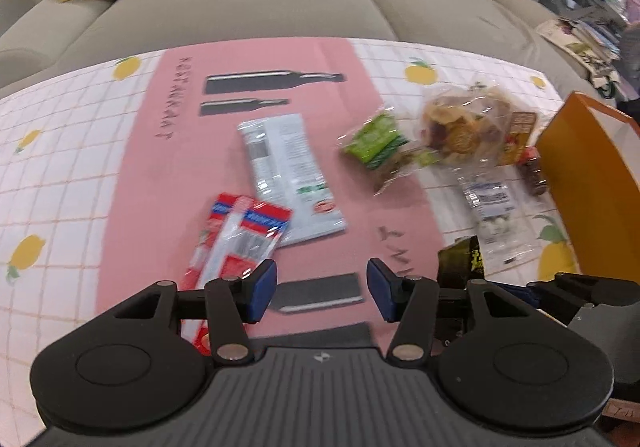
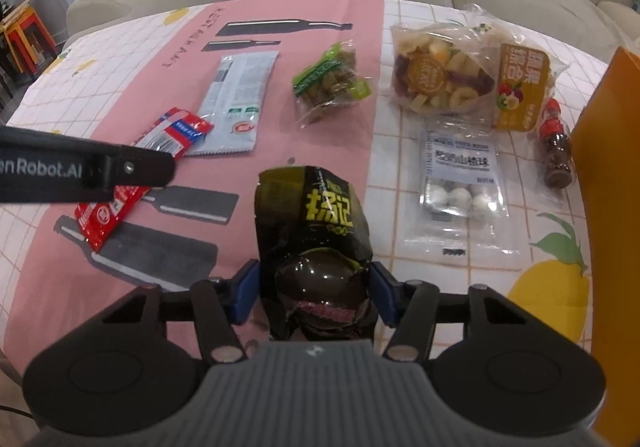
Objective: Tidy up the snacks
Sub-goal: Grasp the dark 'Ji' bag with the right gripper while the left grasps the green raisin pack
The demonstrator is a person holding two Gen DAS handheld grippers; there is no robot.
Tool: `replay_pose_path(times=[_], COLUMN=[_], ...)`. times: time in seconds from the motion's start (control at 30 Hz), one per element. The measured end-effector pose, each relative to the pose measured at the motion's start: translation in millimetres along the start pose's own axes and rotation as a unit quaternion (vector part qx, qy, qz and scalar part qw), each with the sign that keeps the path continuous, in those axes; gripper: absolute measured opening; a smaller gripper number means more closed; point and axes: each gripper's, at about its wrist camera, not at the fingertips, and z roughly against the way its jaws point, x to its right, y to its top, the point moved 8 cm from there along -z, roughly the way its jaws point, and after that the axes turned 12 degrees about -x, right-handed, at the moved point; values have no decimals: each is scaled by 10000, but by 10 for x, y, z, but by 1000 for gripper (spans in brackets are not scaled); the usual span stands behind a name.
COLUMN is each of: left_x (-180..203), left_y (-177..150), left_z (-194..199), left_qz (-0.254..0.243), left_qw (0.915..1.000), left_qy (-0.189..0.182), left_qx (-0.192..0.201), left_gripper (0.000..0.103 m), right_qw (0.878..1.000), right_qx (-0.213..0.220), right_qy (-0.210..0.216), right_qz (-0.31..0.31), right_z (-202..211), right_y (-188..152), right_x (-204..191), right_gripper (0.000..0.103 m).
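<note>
Snacks lie on the table (image 2: 420,23) left of the orange box (image 2: 616,151), black packet (image 2: 316,223) clamped in right gripper (image 2: 314,295), left gripper (image 1: 322,289) gaping empty.

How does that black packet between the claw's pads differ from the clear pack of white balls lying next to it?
The black snack packet is opaque and dark with yellow lettering; the clear pack of white balls is see-through with a white label. The black snack packet sits between the right claw pads, bulging and crumpled; the clear pack lies flat and untouched on the tablecloth. Both are sealed plastic snack bags.
</note>
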Motion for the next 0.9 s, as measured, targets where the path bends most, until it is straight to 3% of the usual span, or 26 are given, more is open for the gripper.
replay_pose_path(times=[0.27,0.37,0.5,0.77,0.87,0.9], left_x=[282,289,283,240,258,258], left_y=[364,555,770,961,958,951], left_z=[-88,-188,-393,-777,-879,-883], left_qz=[196,776,1616,1951,1926,1953], left_qw=[9979,9930,9785,9764,9771,9760], left_qy=[-595,-860,-1260,-917,-906,-959], left_qx=[166,230,243,124,17,42], left_gripper=[65,68,68,68,64,59], right_qw=[9974,9950,9924,9913,9918,9919], right_qx=[514,607,638,709,639,606], right_qy=[-274,-472,-571,-597,-543,-516], right_qz=[-421,-632,-882,-935,-967,-988], right_z=[373,410,363,338,285,262], right_y=[140,255,389,490,487,497], right_x=[405,631,862,939,940,950], right_gripper=[55,55,55,55,55,55])
